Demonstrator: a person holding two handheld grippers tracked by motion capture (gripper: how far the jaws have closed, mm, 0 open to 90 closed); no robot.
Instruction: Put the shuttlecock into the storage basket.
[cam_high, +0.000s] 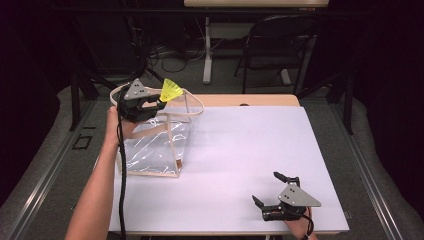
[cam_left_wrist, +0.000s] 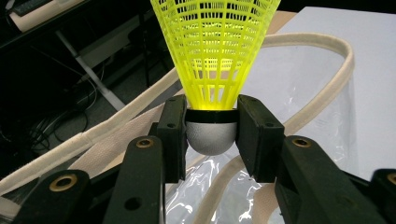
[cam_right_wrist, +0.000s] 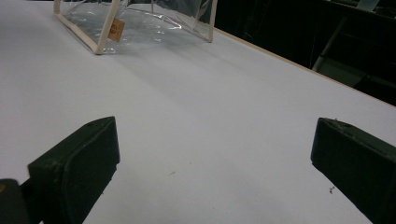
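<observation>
White desk (cam_high: 240, 150) across the middle of the high view, with a wood edge at the back. Dark room behind, with a black chair (cam_high: 280, 45) and cables on the floor at the top of the frame. Clear bag (cam_high: 155, 147) with cream trim standing at the left of the desk. Left gripper (cam_high: 159, 104) up over the bag's open top, clamped tight on the grey round nose of a yellow shuttlecock (cam_left_wrist: 212, 70). Right gripper (cam_high: 270, 189) low at the lower right, jaws spread wide apart, holding nothing, just above the bare desk.
</observation>
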